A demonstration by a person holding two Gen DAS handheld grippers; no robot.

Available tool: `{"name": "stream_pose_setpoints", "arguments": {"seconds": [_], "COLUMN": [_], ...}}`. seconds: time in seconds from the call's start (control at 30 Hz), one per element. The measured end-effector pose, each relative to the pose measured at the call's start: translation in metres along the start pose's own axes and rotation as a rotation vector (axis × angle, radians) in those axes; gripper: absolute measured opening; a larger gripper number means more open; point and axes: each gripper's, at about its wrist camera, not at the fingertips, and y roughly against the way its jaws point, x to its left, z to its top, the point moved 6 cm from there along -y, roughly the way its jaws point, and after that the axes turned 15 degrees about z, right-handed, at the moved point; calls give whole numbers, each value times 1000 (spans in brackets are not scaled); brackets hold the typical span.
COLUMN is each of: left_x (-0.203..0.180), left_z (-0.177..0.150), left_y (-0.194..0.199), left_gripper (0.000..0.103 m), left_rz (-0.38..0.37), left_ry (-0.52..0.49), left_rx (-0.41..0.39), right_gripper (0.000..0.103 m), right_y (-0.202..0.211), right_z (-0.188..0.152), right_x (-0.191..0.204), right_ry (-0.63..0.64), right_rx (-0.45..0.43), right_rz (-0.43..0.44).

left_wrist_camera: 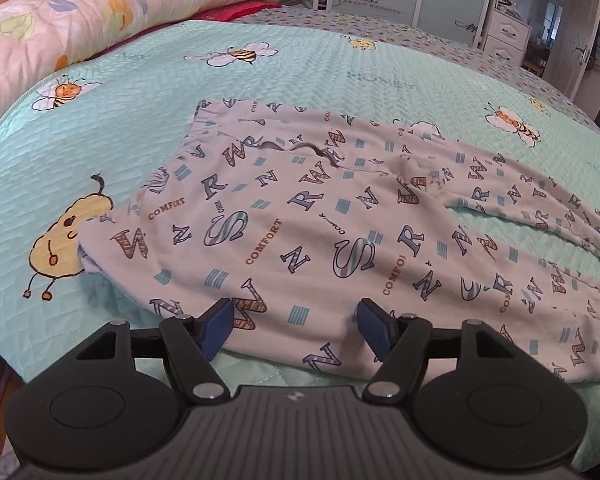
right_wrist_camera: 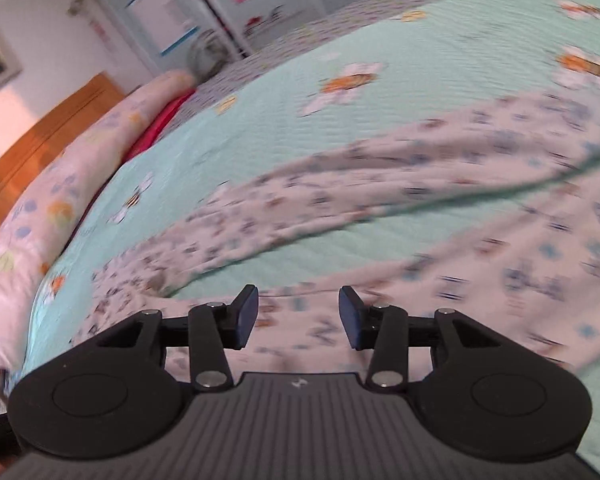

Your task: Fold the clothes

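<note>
Pajama pants [left_wrist_camera: 320, 216]: white, printed with letters and "COMFORT", spread flat on the bed, waistband toward the pillow side, the two legs running off to the right.
Bed cover [left_wrist_camera: 148, 92]: mint green, quilted, with bee drawings.
Pillow [left_wrist_camera: 80, 12]: floral, pink, at the head of the bed.
Left tool [left_wrist_camera: 296, 330]: jaws wide apart, nothing gripped, just over the near edge of the pants.
Right tool [right_wrist_camera: 298, 314]: jaws parted, nothing between them, above one blurred trouser leg.
</note>
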Motion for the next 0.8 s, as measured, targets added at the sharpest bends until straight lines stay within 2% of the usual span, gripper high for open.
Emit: {"name": "stream_pose_setpoints", "arguments": {"seconds": [0.1, 0.3, 0.33, 0.4, 0.5, 0.7, 0.8], "left_x": [-2, -3, -3, -3, -5, -5, -7], "left_z": [1, 0, 0, 0, 0, -2, -2], "left_y": [-2, -9, -10, -12, -13, -13, -11], "left_gripper": [71, 73, 74, 76, 78, 80, 80], "left_rz": [-4, -14, -15, -17, -17, -22, -18], "left_ry": [-14, -22, -24, -27, -39, -40, -42], "left_rx": [2, 13, 13, 14, 13, 8, 6], "right_gripper": [46, 48, 50, 65, 66, 66, 66], "right_y": [-36, -115, -128, -155, -185, -168, -129], "right_z": [8, 30, 34, 38, 33, -10, -8], "right_x": [22, 63, 69, 77, 77, 74, 74], "right_ry": [20, 118, 136, 175, 237, 451, 388], "right_rx": [47, 107, 114, 133, 173, 235, 150], "right_rz": [35, 30, 31, 28, -9, -34, 7]}}
